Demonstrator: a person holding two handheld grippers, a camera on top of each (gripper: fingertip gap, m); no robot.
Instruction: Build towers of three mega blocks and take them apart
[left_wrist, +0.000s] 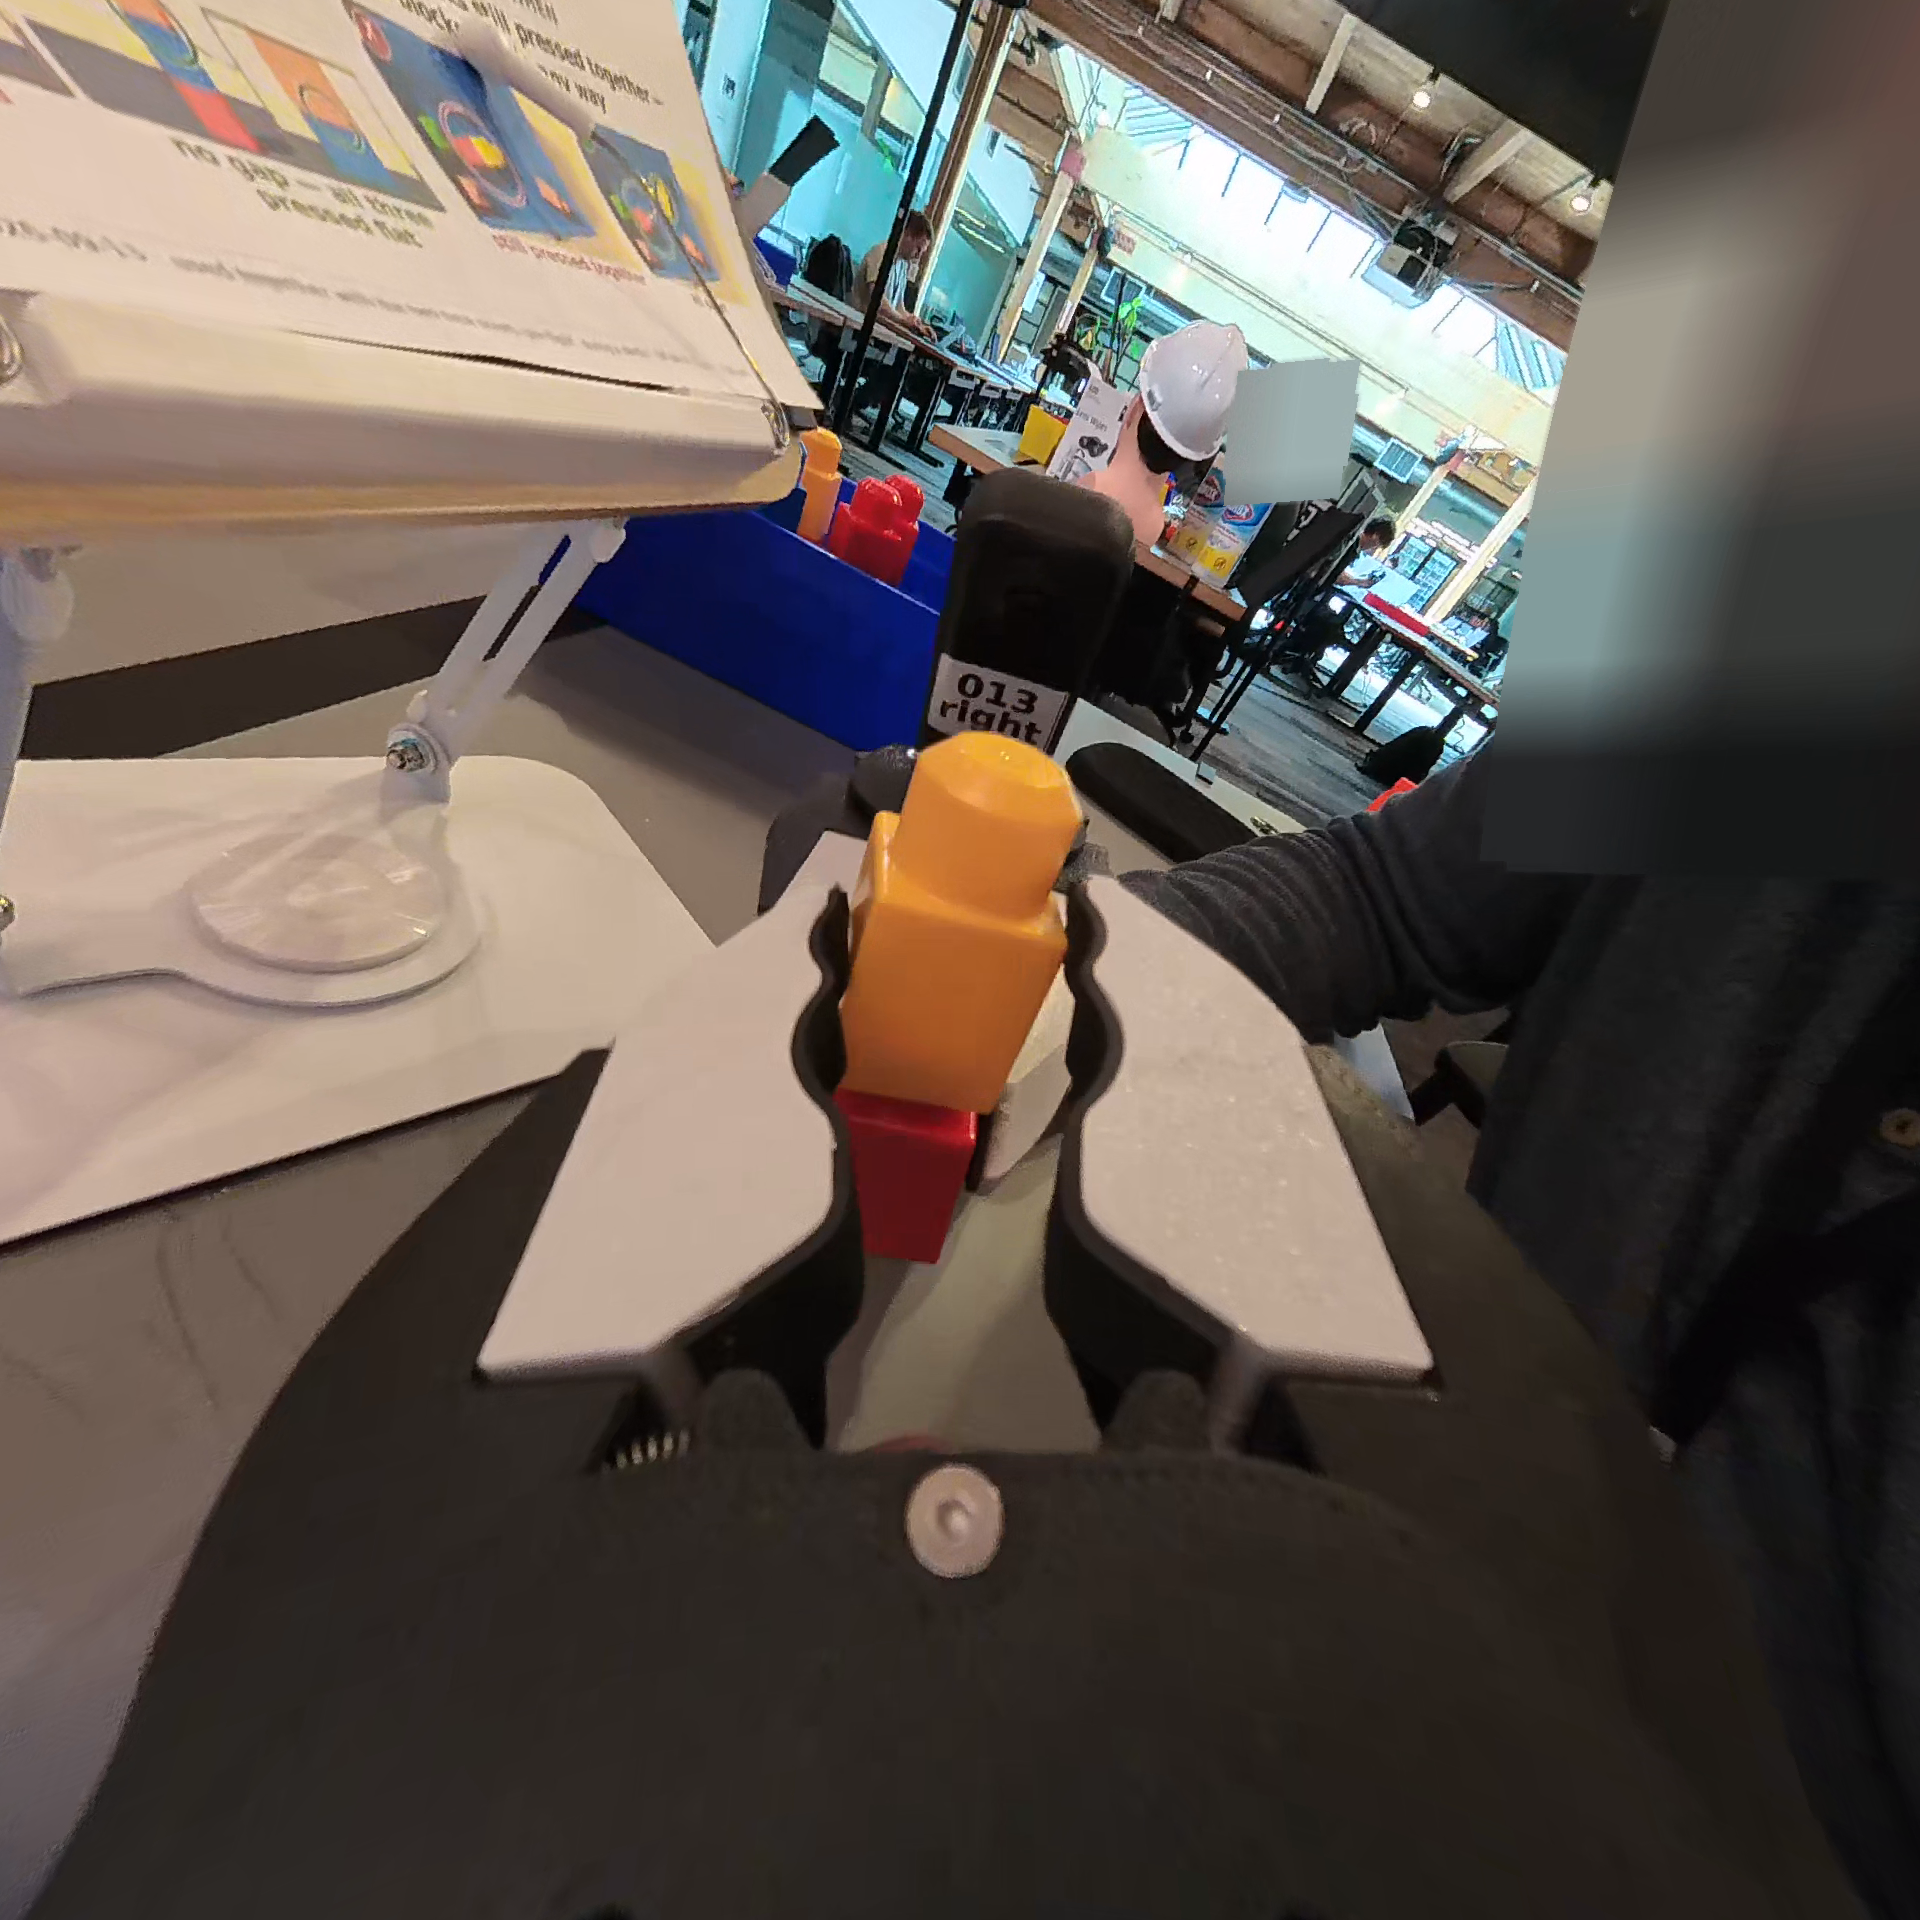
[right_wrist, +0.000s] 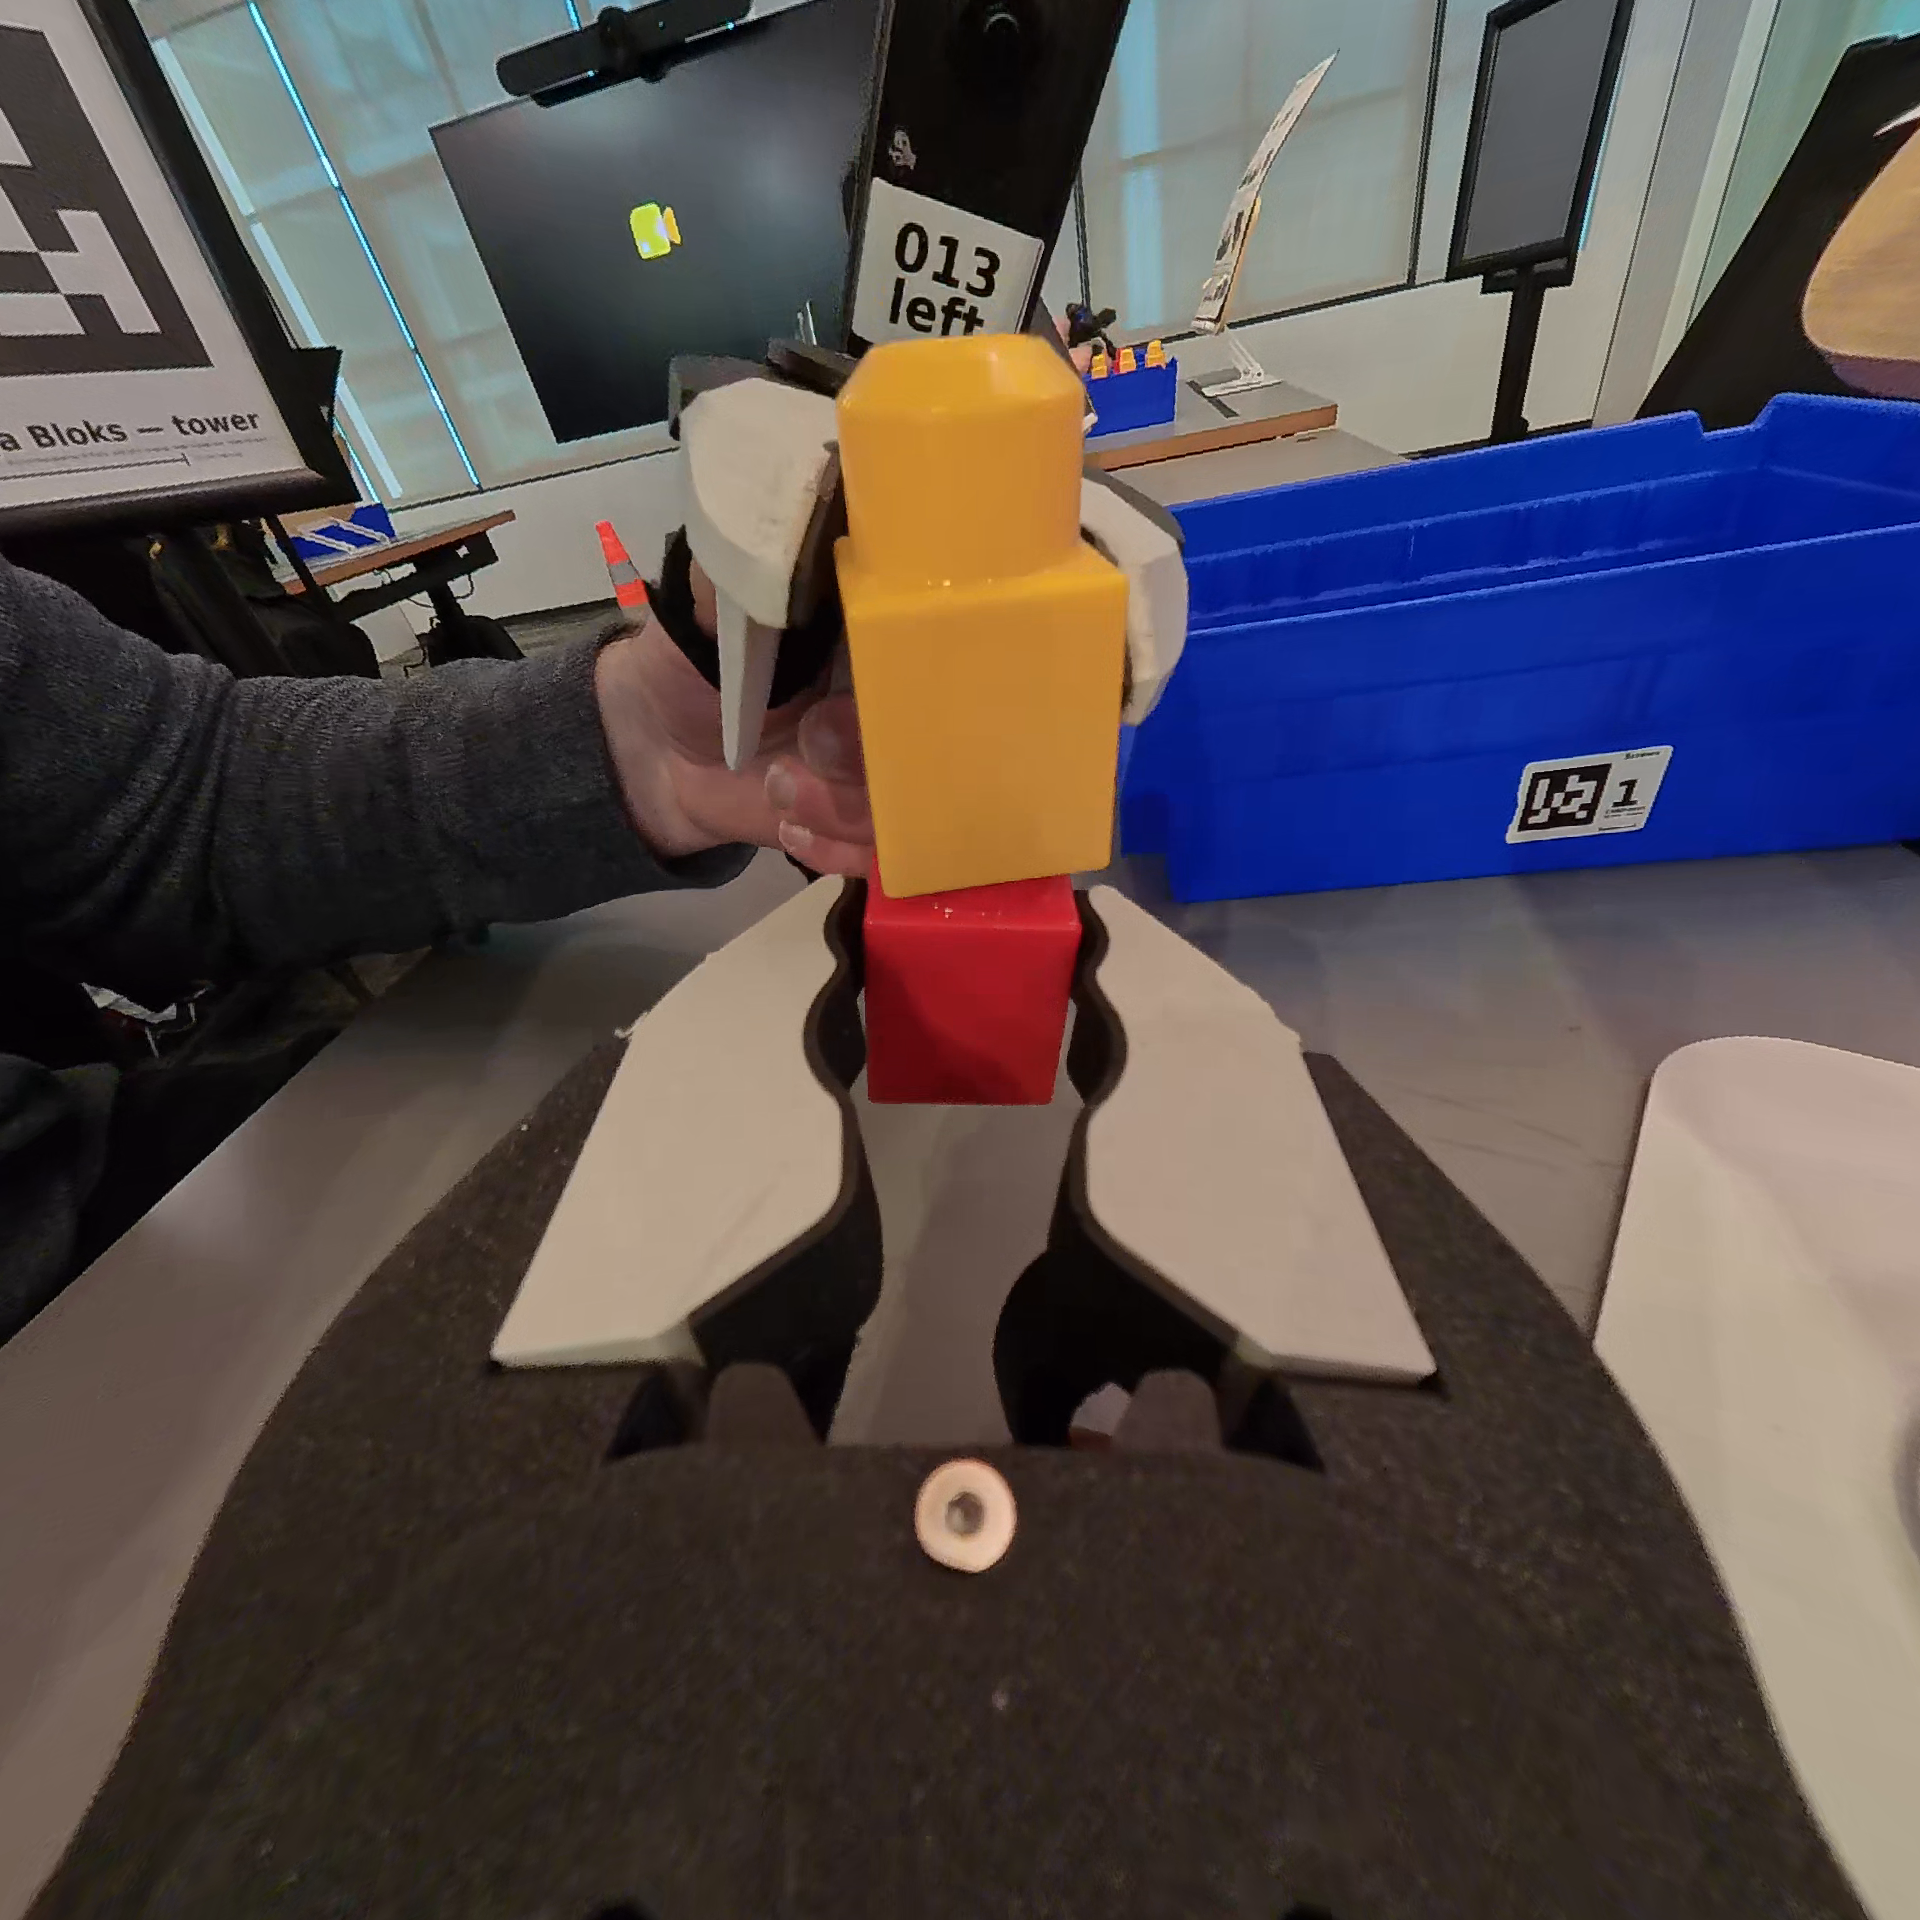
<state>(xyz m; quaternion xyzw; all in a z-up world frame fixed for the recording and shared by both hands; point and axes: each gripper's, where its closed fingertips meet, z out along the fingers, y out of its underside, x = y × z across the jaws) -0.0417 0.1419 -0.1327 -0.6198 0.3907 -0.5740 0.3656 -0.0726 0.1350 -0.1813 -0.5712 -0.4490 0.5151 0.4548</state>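
Two mega blocks are joined and held in the air between our two grippers: an orange block (right_wrist: 982, 665) on top of a red block (right_wrist: 966, 992). Our left gripper (left_wrist: 961, 977) is closed on the orange block, its two white fingers pressing the block's sides. Our right gripper (right_wrist: 966, 997) is closed on the red block below it. Seen from the right wrist view, the left gripper (right_wrist: 935, 582) reaches in from the far side with a hand (right_wrist: 717, 758) behind it, and the orange block sits slightly askew on the red one.

Behind the stack stands a blue bin (right_wrist: 1558, 623) on the grey table (right_wrist: 1403, 997). From the left wrist view, more blocks, red and orange (left_wrist: 868, 520), stick up from the blue bin (left_wrist: 769, 613), beside a white stand (left_wrist: 312, 862) holding a printed instruction sheet.

We judge the tower to be short of three blocks, with only two in hand. Whether these two are being pressed together or pulled apart, we cannot tell; either way, a third block is not in the stack
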